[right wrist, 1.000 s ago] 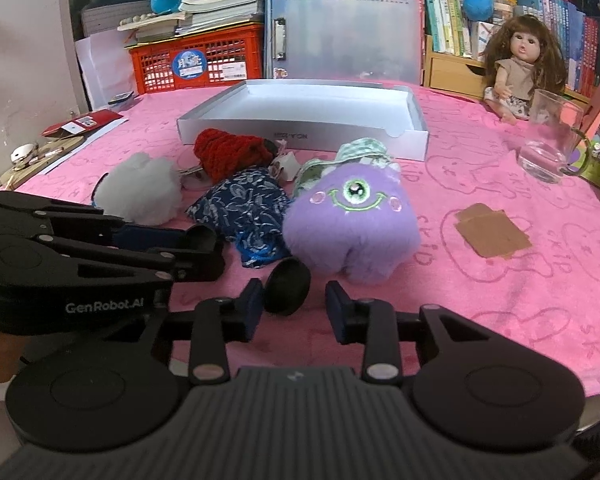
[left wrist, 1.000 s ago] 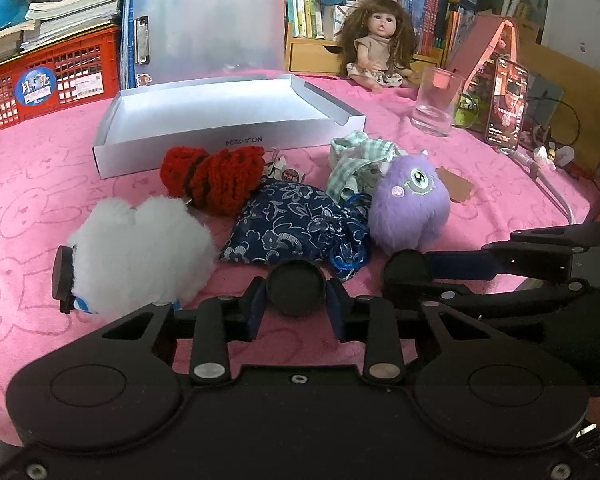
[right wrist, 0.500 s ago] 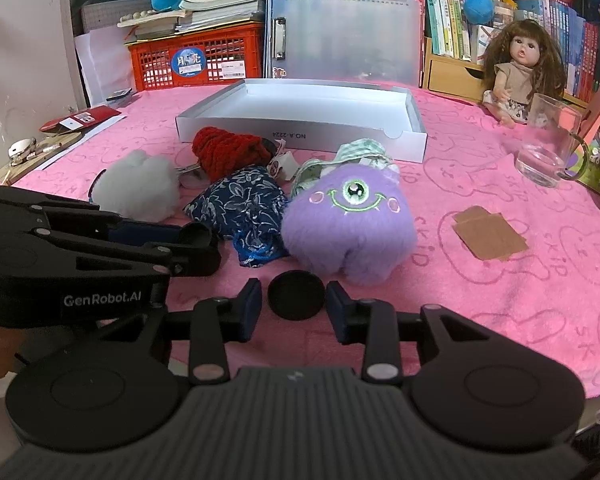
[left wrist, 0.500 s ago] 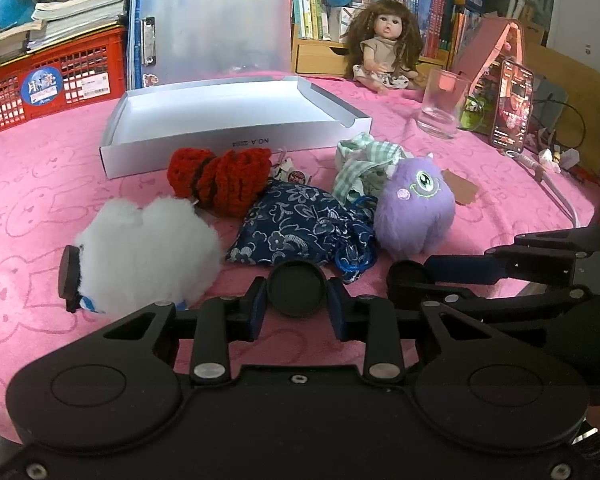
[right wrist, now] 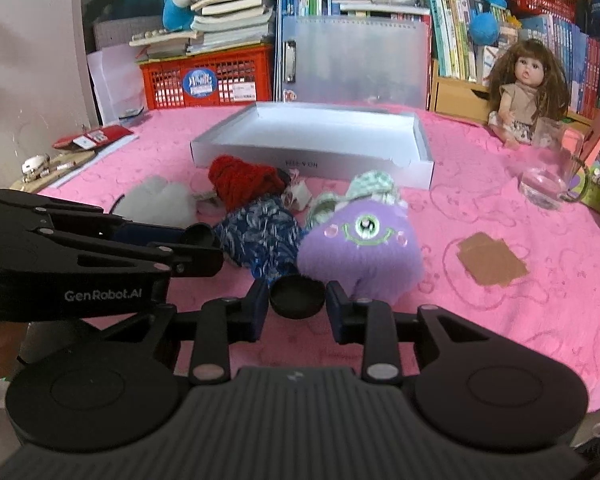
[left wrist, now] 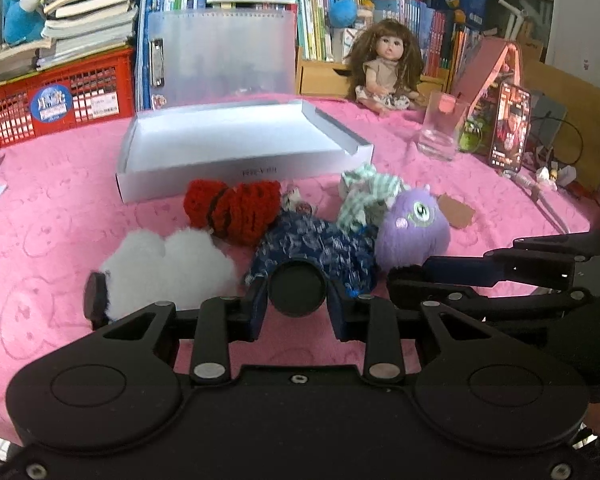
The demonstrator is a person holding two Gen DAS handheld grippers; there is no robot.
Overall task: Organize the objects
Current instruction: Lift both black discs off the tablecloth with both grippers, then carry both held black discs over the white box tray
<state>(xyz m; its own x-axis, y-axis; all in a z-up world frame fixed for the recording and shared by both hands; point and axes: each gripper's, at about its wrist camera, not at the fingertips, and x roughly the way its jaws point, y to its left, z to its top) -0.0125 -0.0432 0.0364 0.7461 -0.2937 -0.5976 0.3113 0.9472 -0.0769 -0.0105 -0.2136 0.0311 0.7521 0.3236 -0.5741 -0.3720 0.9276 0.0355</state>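
A pile of soft items lies on the pink table in front of an empty white box (left wrist: 236,140) (right wrist: 312,136): a white fluffy toy (left wrist: 168,268) (right wrist: 156,202), a red knitted piece (left wrist: 236,208) (right wrist: 240,182), a blue floral pouch (left wrist: 320,244) (right wrist: 260,236), a green checked cloth (left wrist: 364,192) (right wrist: 364,184) and a purple one-eyed plush (left wrist: 412,228) (right wrist: 360,248). My left gripper (left wrist: 297,300) is open, just short of the blue pouch. My right gripper (right wrist: 298,300) is open, just short of the purple plush. Neither holds anything.
A doll (left wrist: 384,68) (right wrist: 528,88), a glass (left wrist: 440,128) (right wrist: 548,176), a phone (left wrist: 510,132) and a brown card (right wrist: 490,258) are at the right. A red crate (left wrist: 56,108) (right wrist: 208,80), a clear folder and books line the back.
Both grippers have risen and pulled back slightly, so the pile and box sit lower and farther in both views. The objects have not moved.
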